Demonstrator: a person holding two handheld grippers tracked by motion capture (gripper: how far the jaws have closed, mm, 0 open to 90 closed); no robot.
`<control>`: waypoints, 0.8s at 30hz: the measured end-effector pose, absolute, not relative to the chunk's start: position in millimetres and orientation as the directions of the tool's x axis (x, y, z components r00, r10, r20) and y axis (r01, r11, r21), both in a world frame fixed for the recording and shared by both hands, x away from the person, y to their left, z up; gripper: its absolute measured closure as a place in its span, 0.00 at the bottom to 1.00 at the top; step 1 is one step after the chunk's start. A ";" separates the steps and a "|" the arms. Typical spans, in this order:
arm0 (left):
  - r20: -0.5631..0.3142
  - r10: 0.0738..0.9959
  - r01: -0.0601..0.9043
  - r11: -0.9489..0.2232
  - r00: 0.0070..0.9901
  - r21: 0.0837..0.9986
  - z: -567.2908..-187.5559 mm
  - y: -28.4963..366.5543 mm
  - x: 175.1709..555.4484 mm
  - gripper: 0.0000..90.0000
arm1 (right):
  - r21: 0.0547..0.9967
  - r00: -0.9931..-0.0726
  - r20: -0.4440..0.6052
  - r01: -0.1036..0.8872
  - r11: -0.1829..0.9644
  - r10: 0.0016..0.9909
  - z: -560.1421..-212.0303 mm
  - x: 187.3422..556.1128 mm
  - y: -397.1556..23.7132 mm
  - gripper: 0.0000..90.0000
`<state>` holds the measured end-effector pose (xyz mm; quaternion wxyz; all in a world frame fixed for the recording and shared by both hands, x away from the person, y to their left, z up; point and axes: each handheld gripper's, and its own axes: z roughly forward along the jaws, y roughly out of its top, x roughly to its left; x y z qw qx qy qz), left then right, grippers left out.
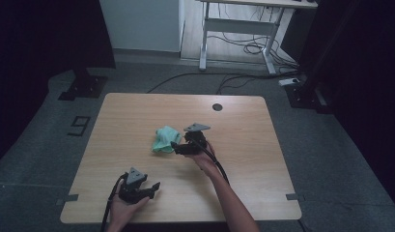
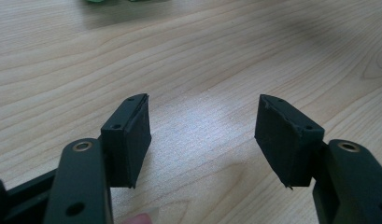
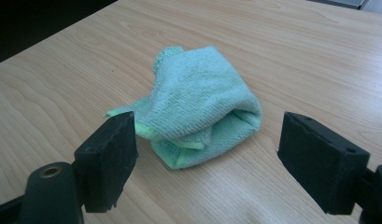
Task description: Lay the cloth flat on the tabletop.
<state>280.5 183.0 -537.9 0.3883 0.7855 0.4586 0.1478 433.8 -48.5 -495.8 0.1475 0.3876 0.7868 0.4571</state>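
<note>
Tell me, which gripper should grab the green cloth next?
Probably the right gripper: its open jaws already face the green cloth lying crumpled just ahead. The left gripper is open too, but sits near the table edge, apart from the cloth.

The left gripper is sitting low at about seven o'clock in the high view, cradled in the left hand with its jaws pointing toward three o'clock and standing wide apart, nothing between them. The right gripper is lying near the centre, its jaws aiming toward nine o'clock and likewise spread wide. The right hand is gripping it from behind, the forearm running down toward five o'clock.
</note>
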 end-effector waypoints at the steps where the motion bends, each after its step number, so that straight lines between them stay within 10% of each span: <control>1: -0.124 0.835 0.606 -0.278 0.536 0.746 -537.9 183.0 280.5 0.40 | 0.834 -0.656 0.122 0.475 0.282 0.745 -495.8 433.8 -48.5 0.22; 17: -0.119 0.837 0.606 -0.282 0.535 0.744 -539.1 185.1 280.7 0.40 | 0.802 -0.669 0.069 0.478 0.358 0.740 -504.8 464.4 -1.1 0.24; 24: -0.121 0.841 0.608 -0.273 0.526 0.745 -538.9 188.1 280.5 0.40 | 0.779 -0.674 0.051 0.489 0.393 0.737 -520.5 471.0 10.9 0.41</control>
